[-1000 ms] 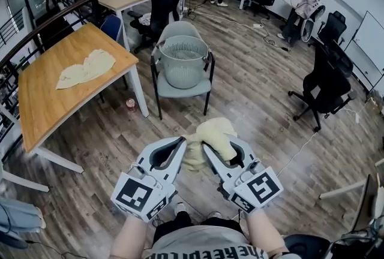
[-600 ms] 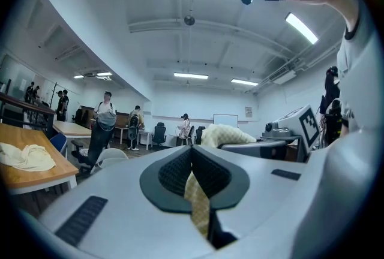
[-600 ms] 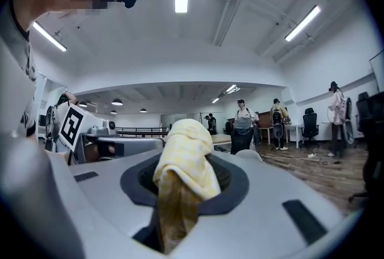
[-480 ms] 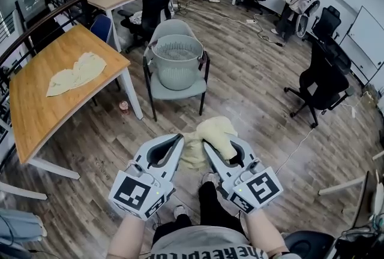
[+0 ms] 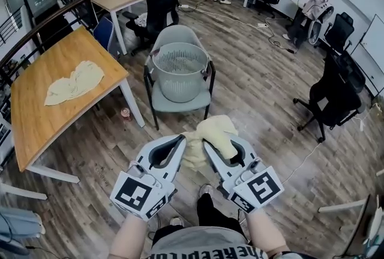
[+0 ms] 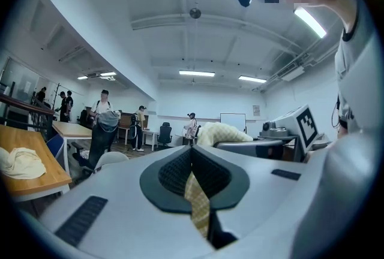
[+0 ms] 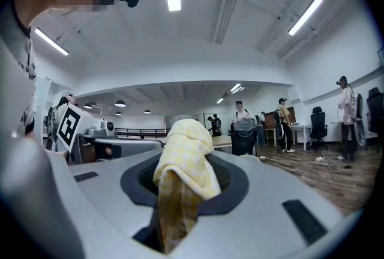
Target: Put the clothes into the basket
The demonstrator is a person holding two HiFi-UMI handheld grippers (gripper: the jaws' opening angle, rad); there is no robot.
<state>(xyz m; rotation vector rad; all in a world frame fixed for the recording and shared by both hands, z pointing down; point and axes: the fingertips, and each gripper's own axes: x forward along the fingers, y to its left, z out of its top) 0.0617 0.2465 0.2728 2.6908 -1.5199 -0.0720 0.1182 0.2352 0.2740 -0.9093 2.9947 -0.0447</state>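
I'm pinching a thin edge of the yellow cloth (image 5: 214,130) in my left gripper (image 5: 182,142), clamping its bunch in my right gripper (image 5: 207,147), jaws just closing tighter; basket (image 5: 178,87) sitting ahead on a chair (image 5: 182,102).

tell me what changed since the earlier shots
The person walked toward the basket on the chair; it looks nearer. The right tongs have just been closing a little on the yellow cloth. The left tongs still grip it too; the other cloth stays on the table.
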